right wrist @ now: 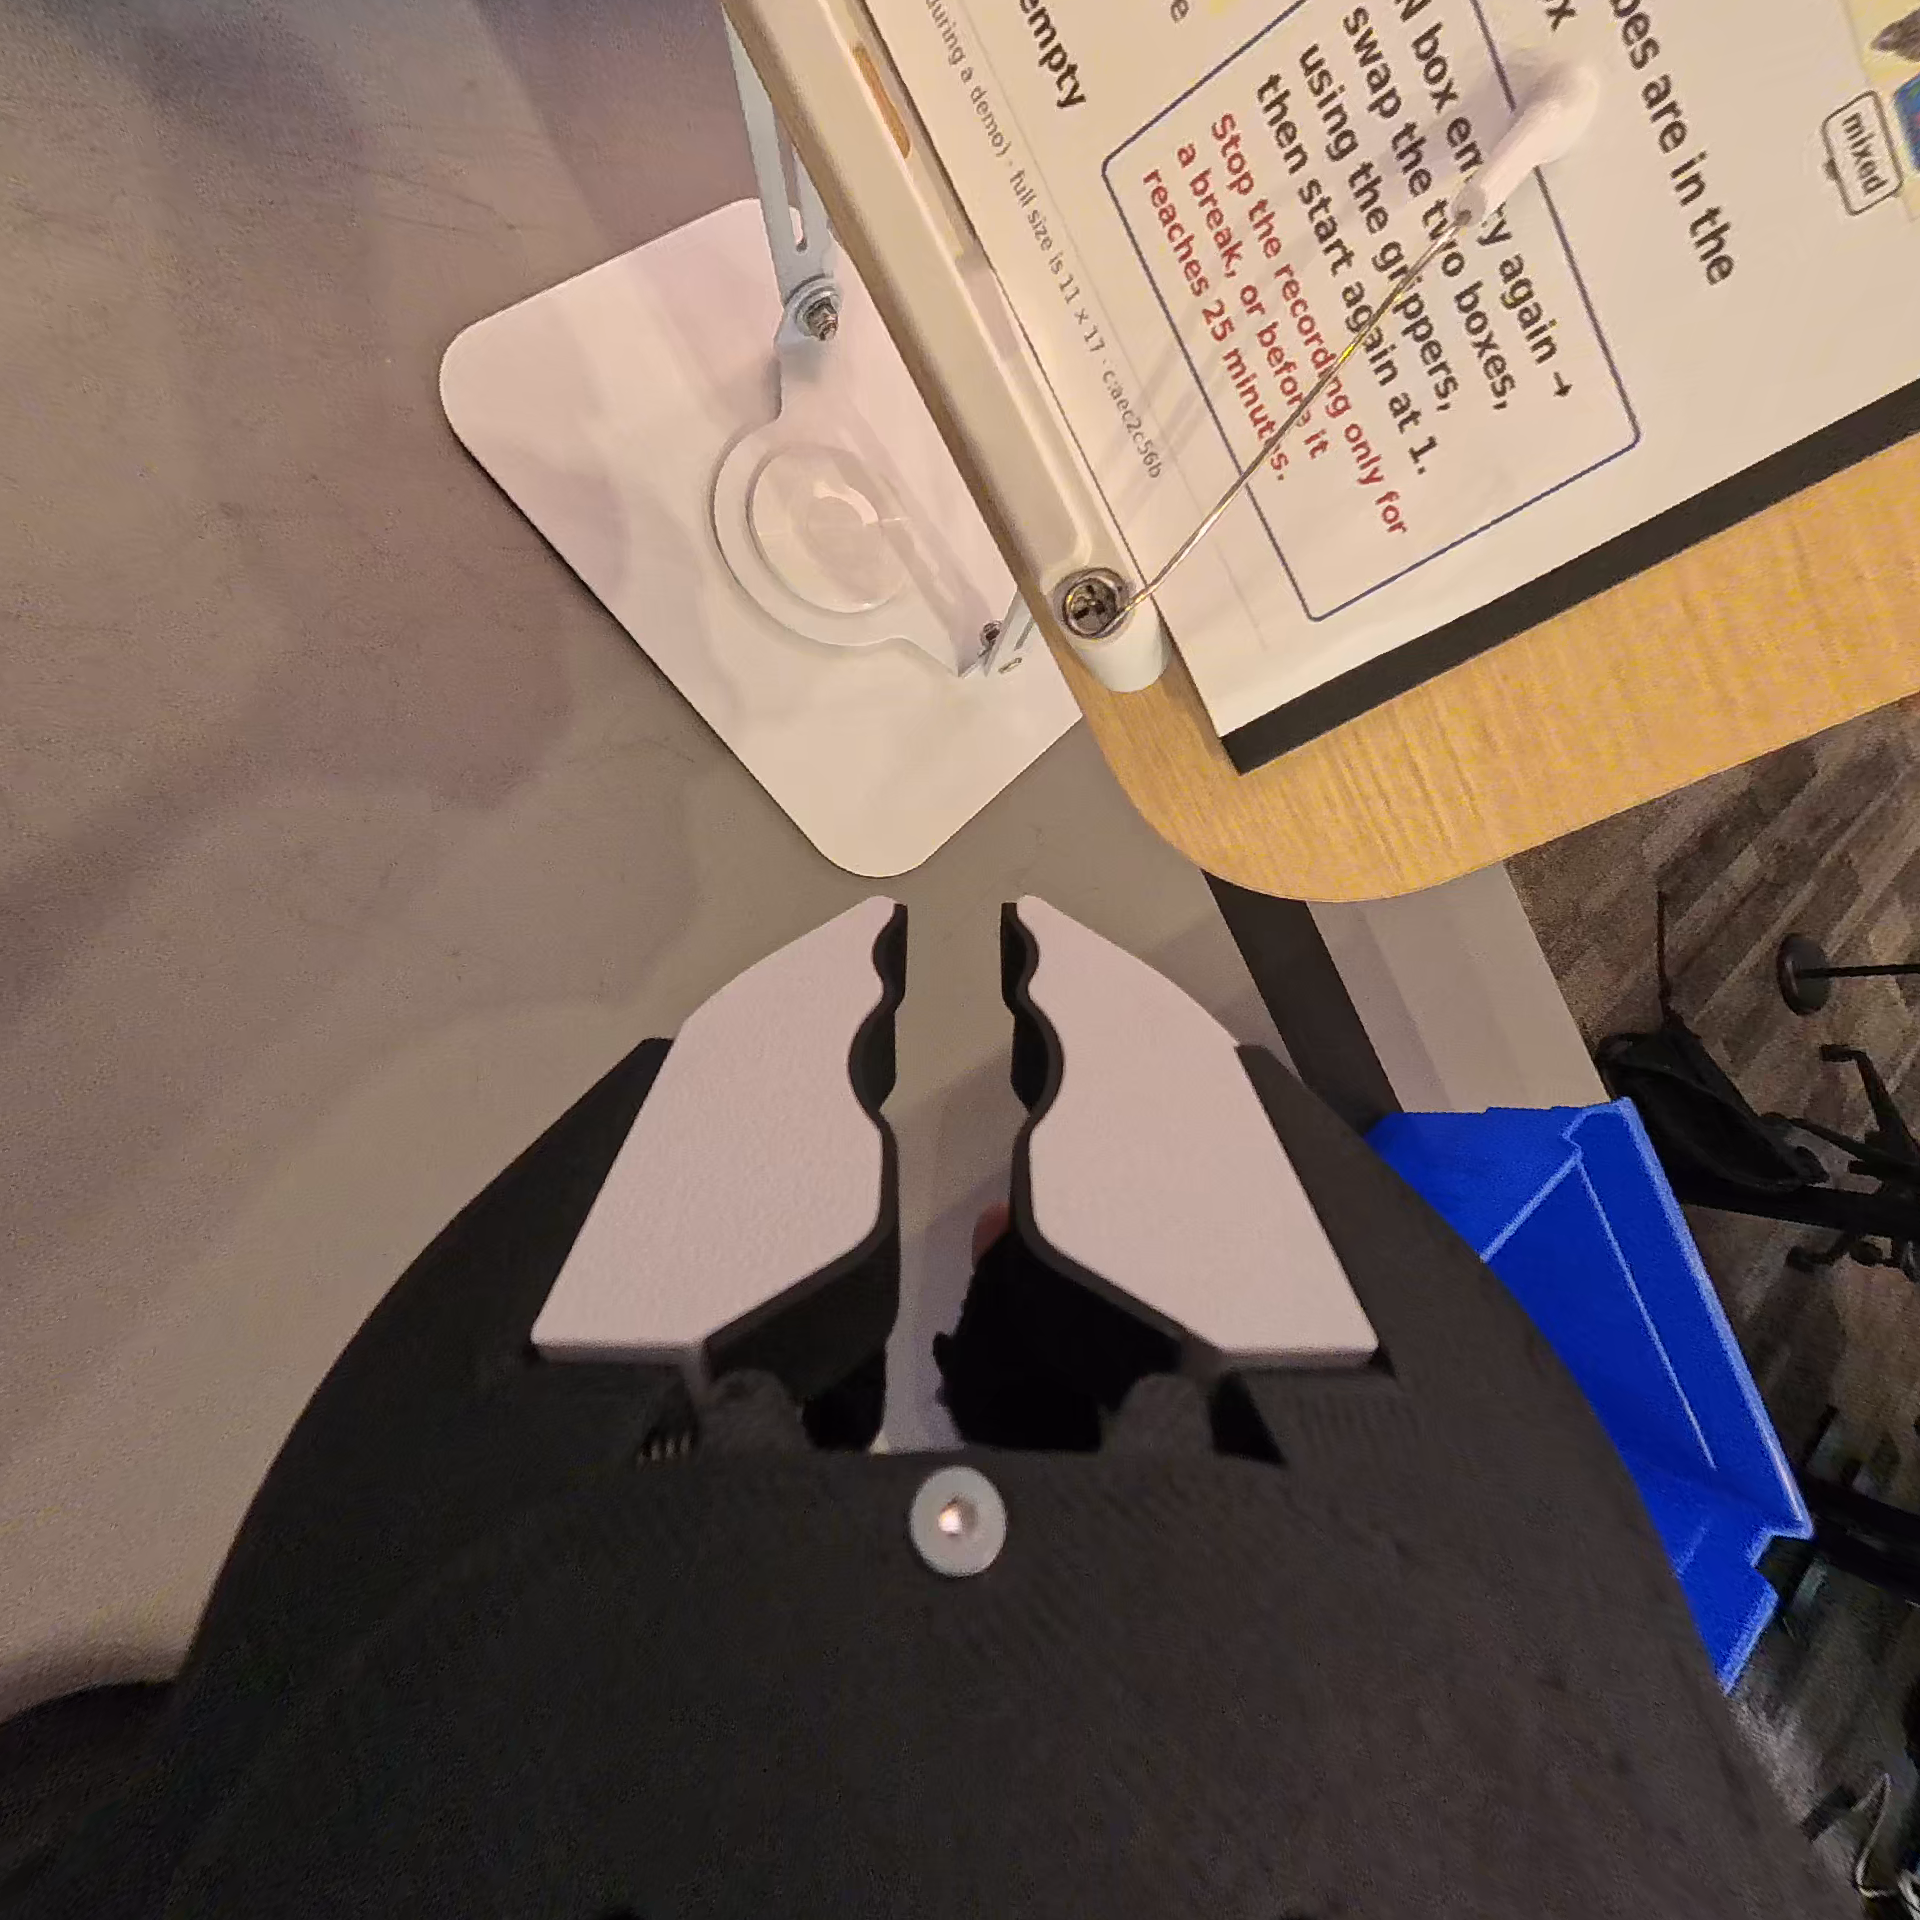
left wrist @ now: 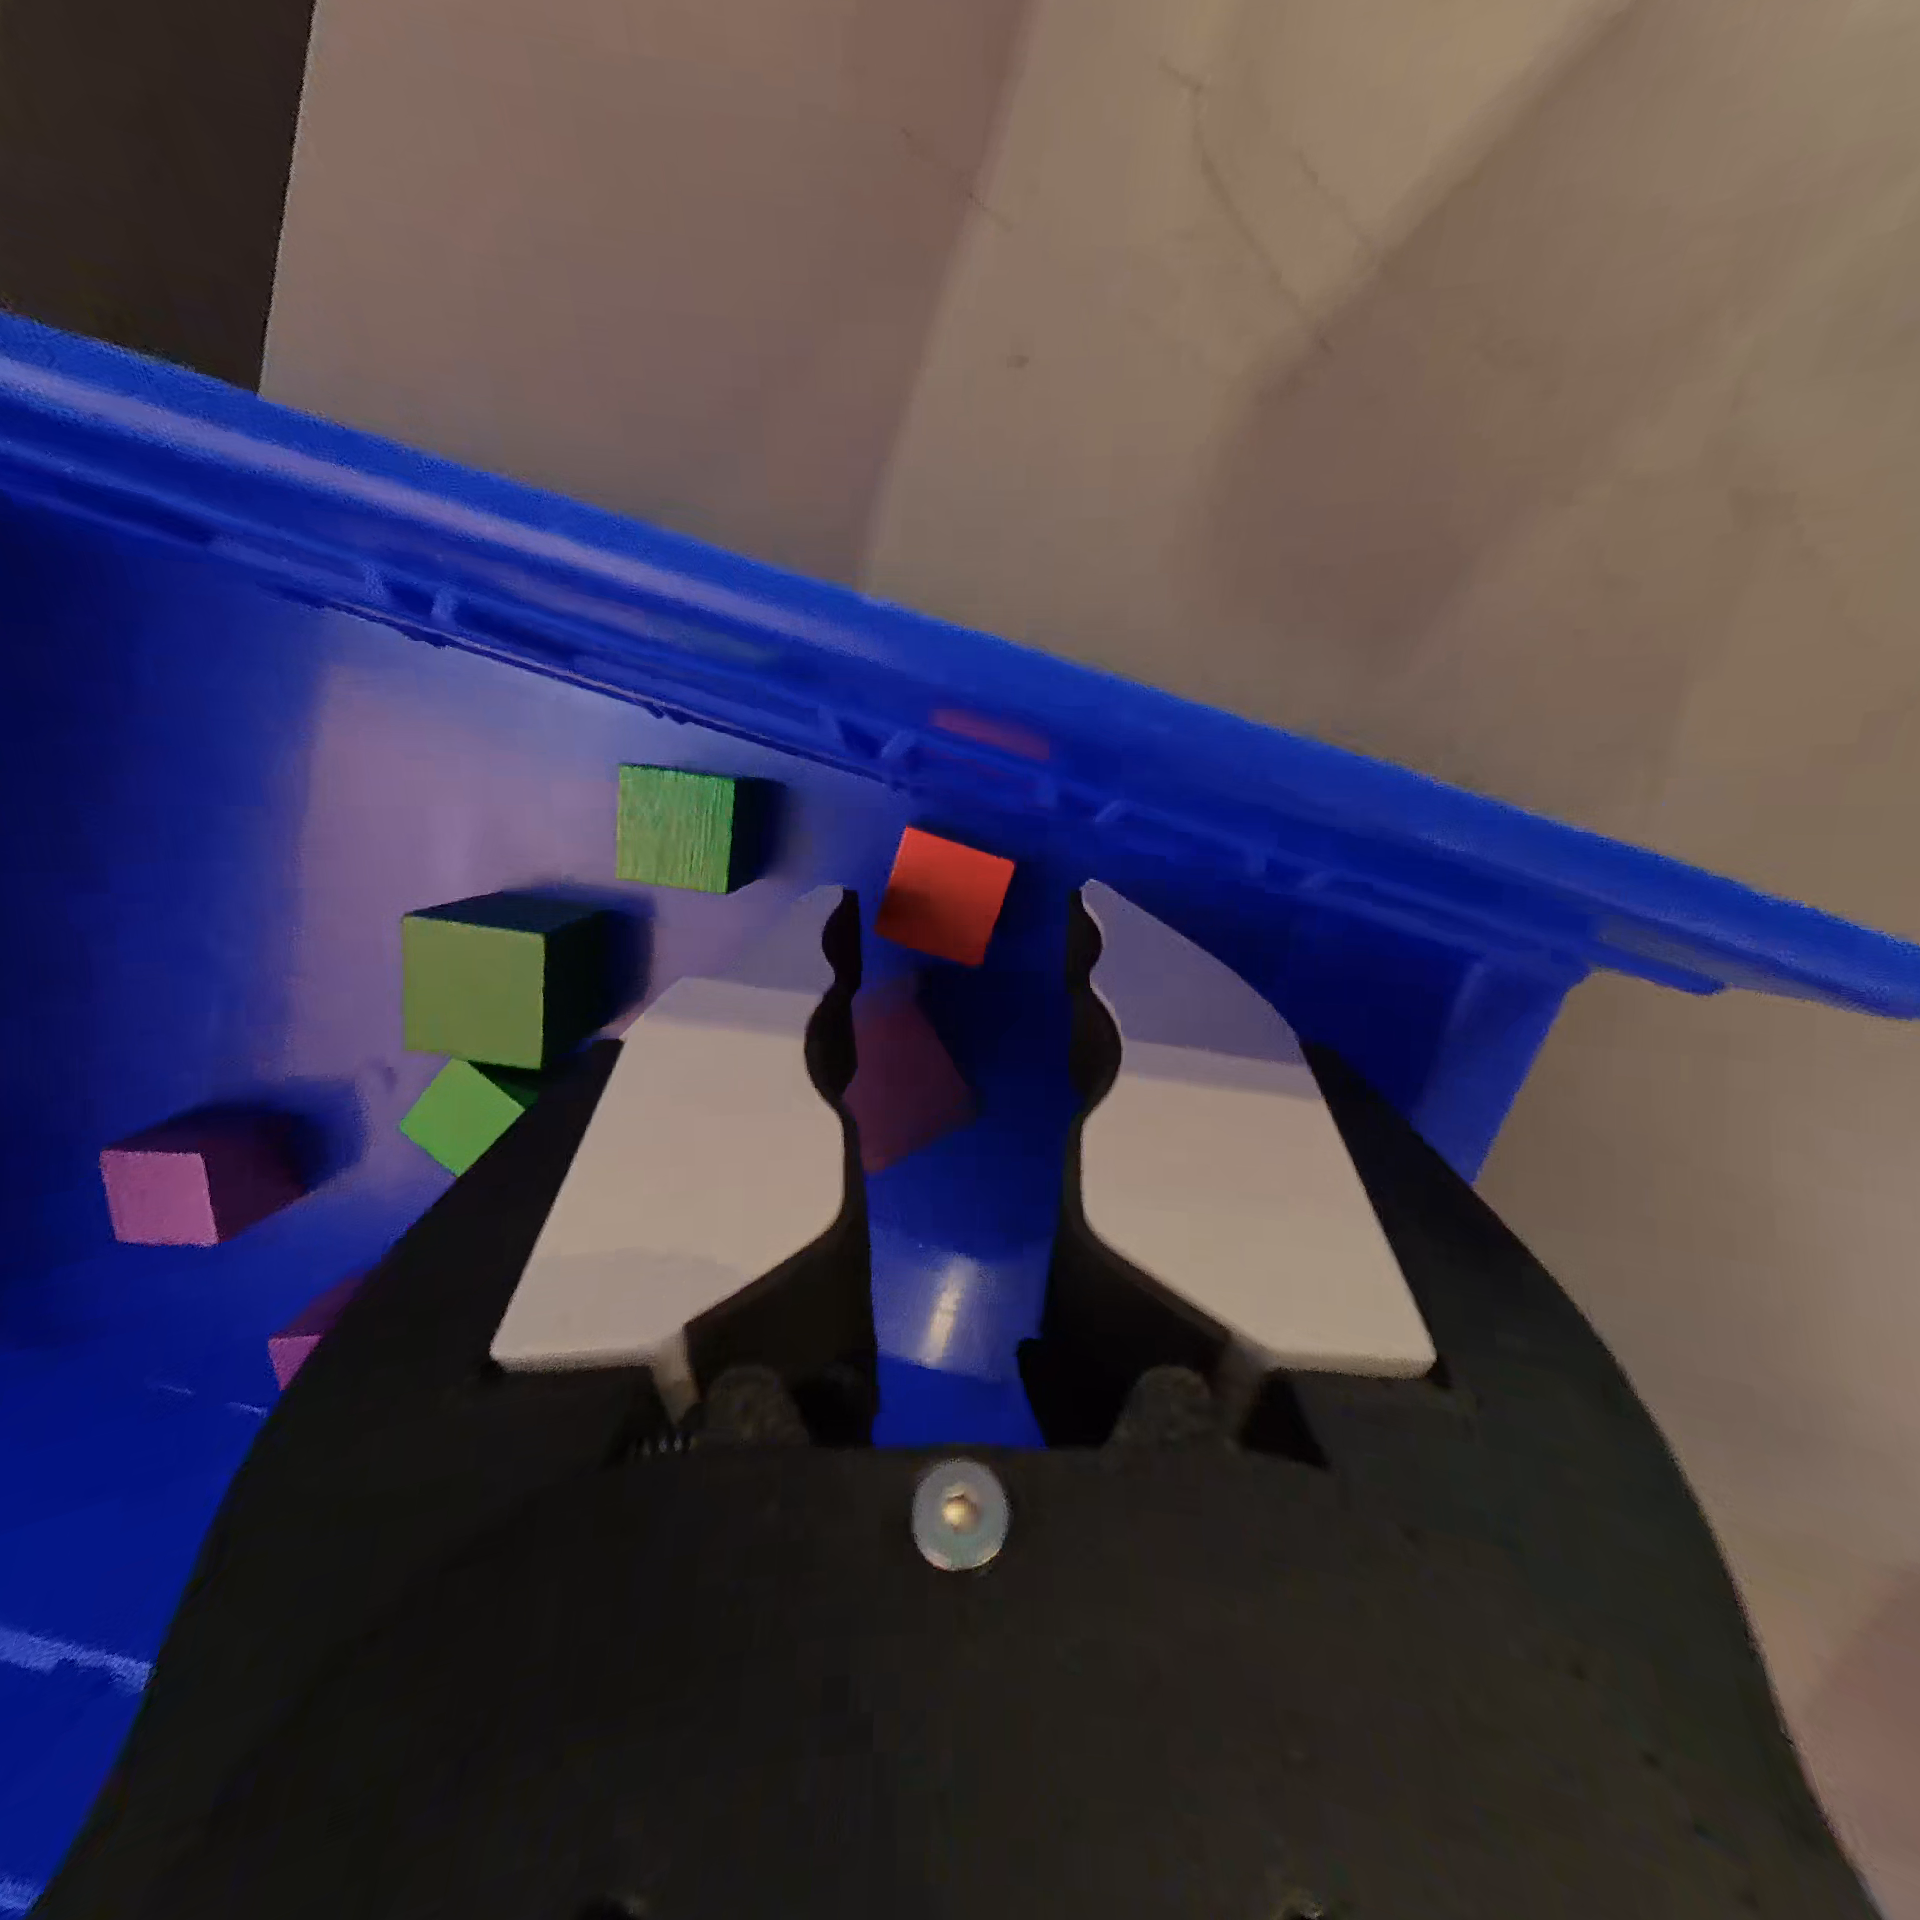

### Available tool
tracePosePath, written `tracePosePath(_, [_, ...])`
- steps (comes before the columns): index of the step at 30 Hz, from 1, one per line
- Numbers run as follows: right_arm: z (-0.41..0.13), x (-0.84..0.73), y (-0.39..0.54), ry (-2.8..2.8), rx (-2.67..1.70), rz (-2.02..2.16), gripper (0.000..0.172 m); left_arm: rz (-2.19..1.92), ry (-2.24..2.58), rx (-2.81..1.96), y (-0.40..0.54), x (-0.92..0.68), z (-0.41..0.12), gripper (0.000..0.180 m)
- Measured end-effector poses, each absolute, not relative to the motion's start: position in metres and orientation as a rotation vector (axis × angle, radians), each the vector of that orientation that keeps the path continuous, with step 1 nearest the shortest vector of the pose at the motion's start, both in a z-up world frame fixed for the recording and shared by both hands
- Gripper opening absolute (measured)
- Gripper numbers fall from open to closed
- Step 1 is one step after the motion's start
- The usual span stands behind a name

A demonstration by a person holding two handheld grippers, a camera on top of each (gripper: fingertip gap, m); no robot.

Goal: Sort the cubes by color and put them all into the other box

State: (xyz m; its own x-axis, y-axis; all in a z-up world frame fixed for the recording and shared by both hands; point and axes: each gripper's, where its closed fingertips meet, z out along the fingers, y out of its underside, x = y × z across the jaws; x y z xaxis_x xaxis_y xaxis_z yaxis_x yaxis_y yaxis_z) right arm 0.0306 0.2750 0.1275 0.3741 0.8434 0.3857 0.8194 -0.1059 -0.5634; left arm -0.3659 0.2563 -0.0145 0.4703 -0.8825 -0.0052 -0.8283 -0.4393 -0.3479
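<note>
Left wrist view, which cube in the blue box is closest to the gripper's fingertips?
The red cube, the only red one, sits just beyond the open left gripper; the green cubes lie farther left.

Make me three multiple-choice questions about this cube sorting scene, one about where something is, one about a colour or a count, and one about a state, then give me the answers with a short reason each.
1. Where is the red cube?
A. On the wooden board
B. Inside the blue box, just past the left gripper fingertips
C. On the grey table outside the box

2. How many green cubes show in the left wrist view?
A. One
B. Three
C. Five

3. How does the right gripper stand?
A. Fingers apart over the grey table, nothing between the tips
C. Clamped on a green cube
B. Clamped on the white base plate

Answers:
1 B: the red cube sits near the box wall, beyond the tips.
2 B: green cubes at and.
3 A: bare table shows between its fingertips.
</note>
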Motion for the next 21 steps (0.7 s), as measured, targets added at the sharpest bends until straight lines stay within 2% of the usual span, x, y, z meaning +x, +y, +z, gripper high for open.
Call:
tracePosePath(2, [0.126,0.03,0.274,-1.435,-1.91,0.052,0.017,-0.26,1.474,-2.433,0.256,-0.364,-0.021,0.034])
tracePosePath(3, [0.125,0.029,0.273,-1.434,-1.91,0.058,0.017,-0.278,1.484,-2.444,0.254,-0.362,-0.025,0.024])
tracePosePath(7, [0.129,0.027,0.271,-1.439,-1.88,0.057,0.017,-0.282,1.418,-2.459,0.257,-0.363,-0.024,0.023])
tracePosePath(10, [0.142,0.01,0.263,-1.457,-1.787,0.102,0.017,-0.296,1.245,-2.477,0.259,-0.37,-0.005,0.023])
tracePosePath(15, [0.18,-0.061,0.226,-1.501,-1.457,0.275,0.026,-0.668,0.857,-2.32,0.238,-0.349,0.077,0.023])
tracePosePath(21, [0.199,-0.147,0.179,-1.559,-1.107,0.353,0.043,-1.286,0.604,-1.855,0.184,-0.268,0.19,0.023])
